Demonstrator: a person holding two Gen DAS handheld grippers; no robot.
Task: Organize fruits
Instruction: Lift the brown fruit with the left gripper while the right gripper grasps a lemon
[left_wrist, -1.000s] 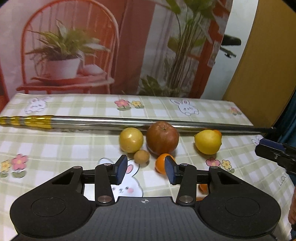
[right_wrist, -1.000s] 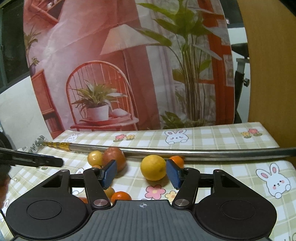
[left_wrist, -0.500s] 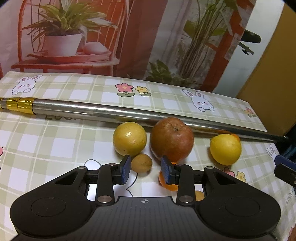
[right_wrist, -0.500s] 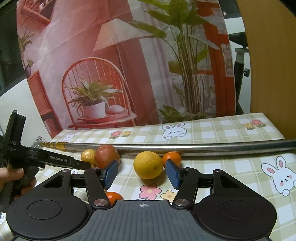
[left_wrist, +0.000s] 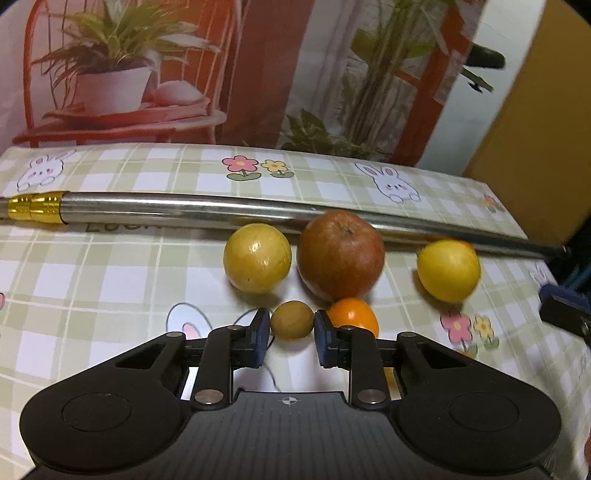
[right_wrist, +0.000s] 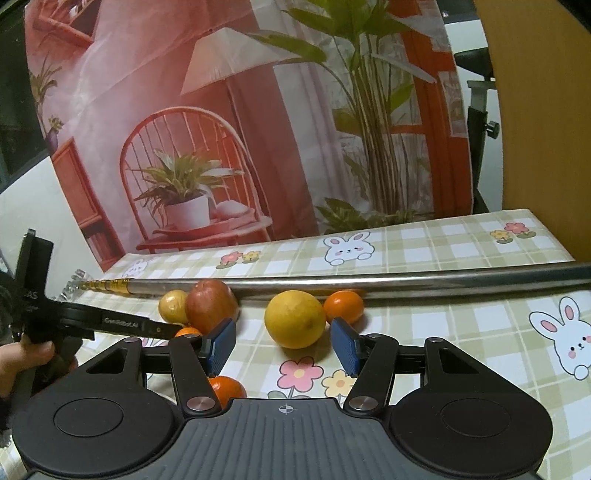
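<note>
A metal pole (left_wrist: 221, 208) lies across the checked tablecloth (left_wrist: 110, 280), perhaps touching it.

Two matte black handheld grippers with blue pads

Each gripper, left gripper (left_wrist: 290, 338) and right gripper (right_wrist: 283, 343), has a ribbed grey-black body, two round recessed discs, silver pivot screws and a white crosshair mark; the left one's side carries small white lettering.

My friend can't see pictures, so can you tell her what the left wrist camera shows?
The left gripper is shut on a small brown fruit on a checked tablecloth with bunnies. Behind it sit a yellow fruit, an apple, a lemon and an orange, before a metal pole.
</note>
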